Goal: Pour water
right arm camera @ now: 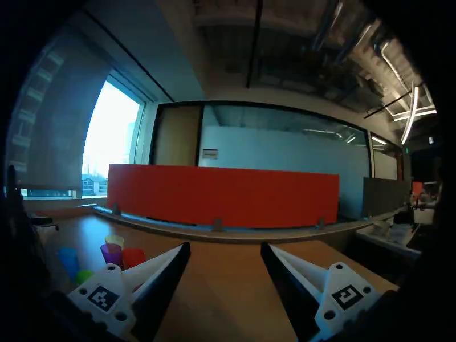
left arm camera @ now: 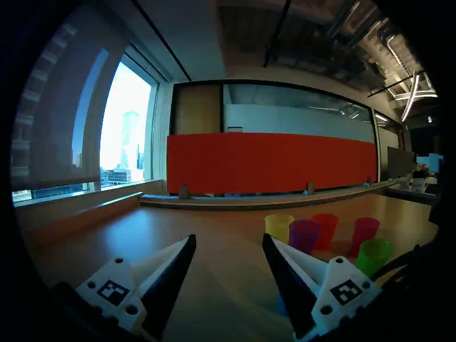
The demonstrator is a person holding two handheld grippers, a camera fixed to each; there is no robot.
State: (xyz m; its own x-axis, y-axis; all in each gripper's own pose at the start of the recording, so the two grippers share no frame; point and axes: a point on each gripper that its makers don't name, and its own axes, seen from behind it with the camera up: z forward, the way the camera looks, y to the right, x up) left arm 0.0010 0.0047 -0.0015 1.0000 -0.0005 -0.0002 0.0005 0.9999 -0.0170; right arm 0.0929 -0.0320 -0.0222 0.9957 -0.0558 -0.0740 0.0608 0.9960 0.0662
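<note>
Table [left arm camera: 216, 228] surface short of the far edge is taken up by clustered plastic cups [left arm camera: 303, 235], judged light, thin-walled and easily tipped, best gripped mid-wall. Left claw [left arm camera: 228, 256] and right claw [right arm camera: 225, 262] are held wide open and empty; the cups are seen just ahead-right of the left, farther ahead-left of the right.

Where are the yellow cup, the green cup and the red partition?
yellow cup [left arm camera: 279, 227]: left gripper view, front wall.
green cup [left arm camera: 371, 259]: left gripper view, front wall below the rim.
red partition [left arm camera: 268, 162]: left gripper view, middle of its face.
</note>
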